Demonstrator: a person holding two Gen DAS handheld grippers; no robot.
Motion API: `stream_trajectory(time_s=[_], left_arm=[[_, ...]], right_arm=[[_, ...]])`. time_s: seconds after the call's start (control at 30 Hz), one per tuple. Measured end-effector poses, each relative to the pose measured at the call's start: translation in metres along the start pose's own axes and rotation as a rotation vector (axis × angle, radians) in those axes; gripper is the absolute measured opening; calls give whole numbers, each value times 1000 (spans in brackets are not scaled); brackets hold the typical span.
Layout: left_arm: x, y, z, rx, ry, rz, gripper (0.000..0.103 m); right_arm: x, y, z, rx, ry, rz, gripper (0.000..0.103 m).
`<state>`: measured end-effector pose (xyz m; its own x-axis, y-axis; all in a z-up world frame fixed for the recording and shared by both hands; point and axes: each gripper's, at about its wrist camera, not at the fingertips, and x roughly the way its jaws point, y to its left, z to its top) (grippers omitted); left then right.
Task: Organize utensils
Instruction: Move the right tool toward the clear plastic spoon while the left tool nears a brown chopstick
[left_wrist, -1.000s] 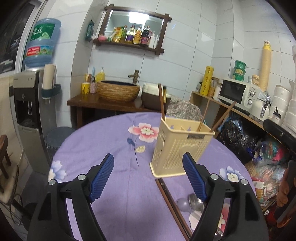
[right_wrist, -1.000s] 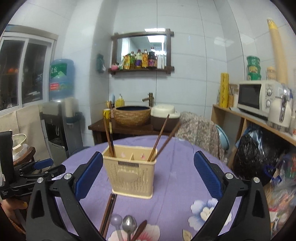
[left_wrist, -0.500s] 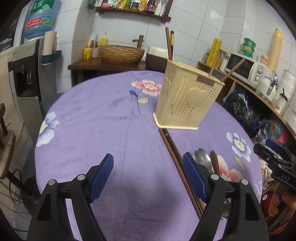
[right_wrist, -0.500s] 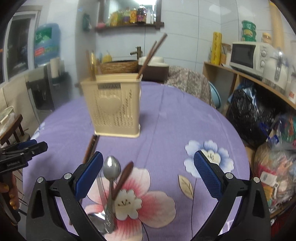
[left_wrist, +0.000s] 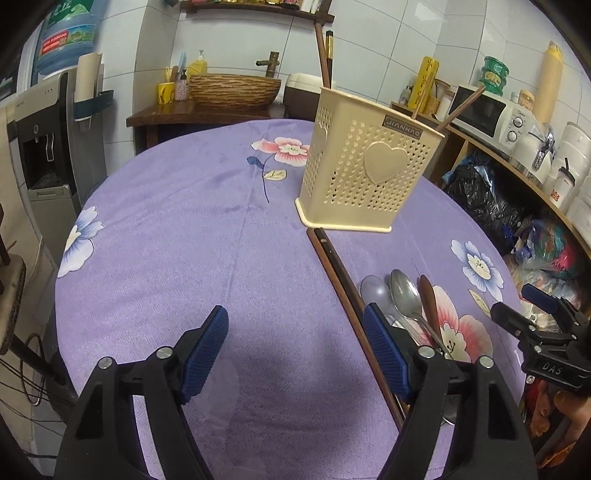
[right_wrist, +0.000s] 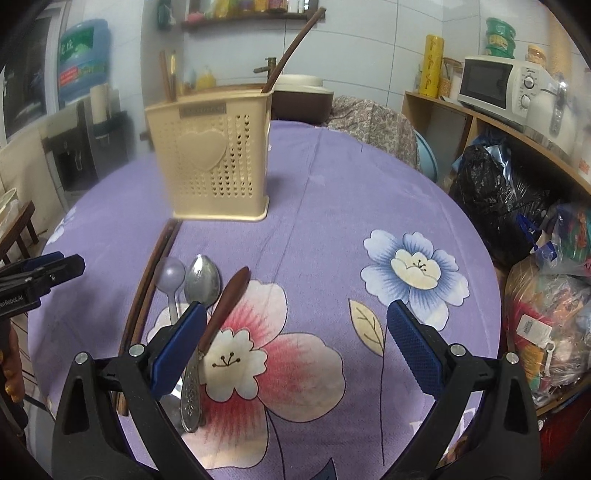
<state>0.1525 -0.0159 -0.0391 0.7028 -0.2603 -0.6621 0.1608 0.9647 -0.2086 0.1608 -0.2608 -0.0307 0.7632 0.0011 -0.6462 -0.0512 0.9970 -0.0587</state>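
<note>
Purple flowered cloth covers the round table (left_wrist: 177, 236) I am working over, and the cream perforated plastic utensil holder with a raised heart (left_wrist: 369, 166) stands toward its far edge, brown chopsticks leaning out of its top. My left gripper (left_wrist: 295, 349) has its blue pads spread with only bare cloth between them; its jaws have just been closing a little. From its camera I see a pair of long dark wooden chopsticks (left_wrist: 343, 288) lying from the holder's base back toward the near edge, passing just beside the right-hand pad. Beside them lie a pale lilac spoon (left_wrist: 373, 291), a steel spoon (left_wrist: 404, 291) and a brown wooden spoon (left_wrist: 428, 299), all close together. My right gripper (right_wrist: 297, 334) also stands spread, empty, over the pink flower print. Only its view shows the steel spoon's embossed handle (right_wrist: 190, 384), running under the left-hand pad toward the near edge.
</note>
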Motion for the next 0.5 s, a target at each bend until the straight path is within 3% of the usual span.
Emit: stream_trajectory(time_s=[0.2, 0.5], left_arm=[[12, -8, -9, 14, 66, -24, 58], [22, -26, -17, 56, 116, -56, 57]], right_arm=[[14, 13, -10, -43, 66, 4, 88], [20, 33, -12, -63, 96, 77, 82]])
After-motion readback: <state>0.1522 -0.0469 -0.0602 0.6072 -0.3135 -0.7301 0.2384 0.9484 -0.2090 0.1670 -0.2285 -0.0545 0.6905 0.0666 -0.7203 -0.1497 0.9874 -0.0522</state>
